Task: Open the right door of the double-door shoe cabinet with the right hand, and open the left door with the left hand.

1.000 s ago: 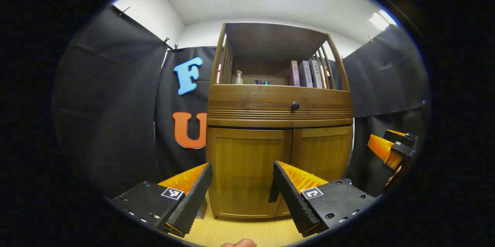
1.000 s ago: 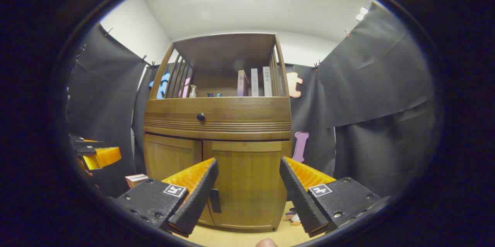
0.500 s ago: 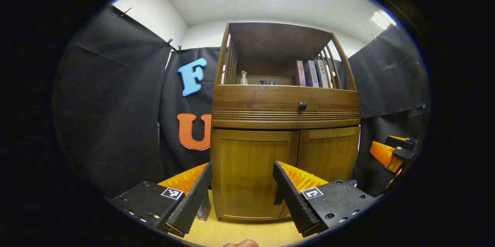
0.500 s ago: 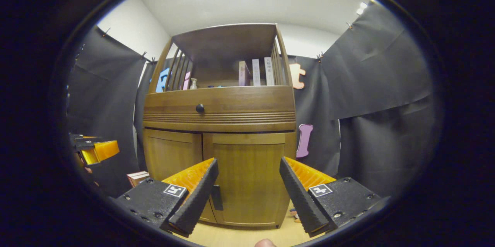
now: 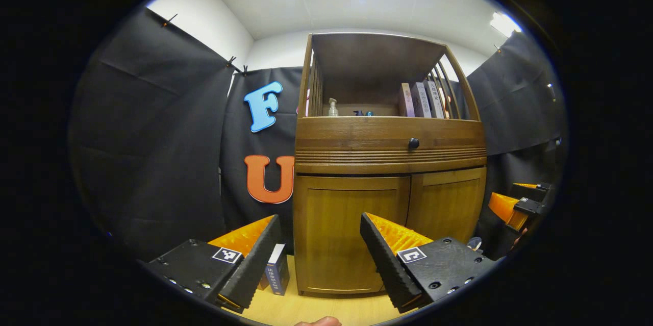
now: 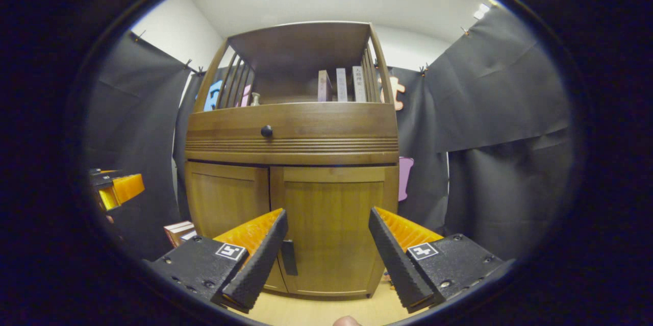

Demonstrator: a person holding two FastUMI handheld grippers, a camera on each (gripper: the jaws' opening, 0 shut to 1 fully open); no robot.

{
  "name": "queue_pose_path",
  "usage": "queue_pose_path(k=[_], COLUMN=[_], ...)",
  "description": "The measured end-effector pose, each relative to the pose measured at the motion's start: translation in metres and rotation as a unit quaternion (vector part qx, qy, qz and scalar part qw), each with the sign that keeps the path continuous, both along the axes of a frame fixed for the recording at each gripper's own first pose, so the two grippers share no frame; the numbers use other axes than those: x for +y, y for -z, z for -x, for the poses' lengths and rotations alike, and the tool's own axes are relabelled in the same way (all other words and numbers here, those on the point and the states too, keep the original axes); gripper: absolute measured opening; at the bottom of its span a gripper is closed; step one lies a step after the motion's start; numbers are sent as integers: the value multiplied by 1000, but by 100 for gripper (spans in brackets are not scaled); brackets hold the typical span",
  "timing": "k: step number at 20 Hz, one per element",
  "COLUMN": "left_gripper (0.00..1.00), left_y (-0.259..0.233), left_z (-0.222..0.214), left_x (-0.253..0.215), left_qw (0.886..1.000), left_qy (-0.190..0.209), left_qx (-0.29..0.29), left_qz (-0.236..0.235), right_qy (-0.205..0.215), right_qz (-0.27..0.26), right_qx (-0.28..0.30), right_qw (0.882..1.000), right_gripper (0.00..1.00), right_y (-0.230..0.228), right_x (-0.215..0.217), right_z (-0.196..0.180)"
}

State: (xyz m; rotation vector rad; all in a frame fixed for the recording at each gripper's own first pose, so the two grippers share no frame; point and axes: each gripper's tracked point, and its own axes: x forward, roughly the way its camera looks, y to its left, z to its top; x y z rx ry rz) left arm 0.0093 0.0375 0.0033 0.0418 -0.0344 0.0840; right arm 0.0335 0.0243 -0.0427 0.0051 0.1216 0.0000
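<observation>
A wooden shoe cabinet (image 5: 390,163) stands at the centre right of the left gripper view, on a pale wood floor (image 5: 316,308) against black cloth. Its two lower doors are shut. The left door (image 5: 352,234) takes up the lower middle of the frame and the right door (image 5: 446,208) sits beside it toward the right. Above them runs a drawer front with a dark round knob (image 5: 413,143), and above that an open shelf holds a small pump bottle (image 5: 332,107) and a row of upright books (image 5: 421,100).

The left gripper (image 5: 320,257) reaches in from the bottom edge, its fingers spread wide apart and holding nothing, with the left door seen between them; it is short of the cabinet. A small box (image 5: 278,275) stands on the floor just left of the cabinet. At the far right edge the right gripper (image 5: 515,203) appears, too small to tell how its fingers stand.

In the right gripper view the cabinet (image 6: 293,163) fills the centre. The right door (image 6: 331,234) lies in the lower middle with a dark handle (image 6: 289,264) near its left edge, low down. The right gripper (image 6: 326,254) frames this door from the bottom, fingers wide open and empty, not touching the handle. The left door (image 6: 227,203) is shut at centre left. The left gripper (image 6: 117,191) shows at the far left edge
</observation>
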Motion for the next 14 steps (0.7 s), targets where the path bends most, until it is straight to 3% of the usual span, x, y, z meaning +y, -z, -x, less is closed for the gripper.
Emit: queue_pose_path(k=[2,3,4,6,8,9,14], left_gripper=[95,100,94,94,100,94,94], left_y=[4,4,4,5,6,6,11], left_z=[-1,0,1,2,4,5,12], left_x=[1,4,8,16,22,25,42], left_qw=[1000,1000,1000,1000,1000,1000,999], left_qy=[4,4,2,-4,-7,-9,-26], left_qx=[3,3,3,1,1,0,3], left_qz=[1,0,-3,-9,-17,-22,-34], right_qy=[-6,-10,-14,-16,-23,-28,-38], right_qz=[-6,-10,-13,-11,-8,-6,2], right_qx=[17,27,35,48,56,60,99], right_qw=[1000,1000,999,999,998,998,994], right_gripper=[100,100,100,100,100,100,99], right_y=[14,22,29,43,55,63,110], right_x=[10,16,23,32,42,48,70], right_z=[-6,-10,-14,-23,-32,-37,-67])
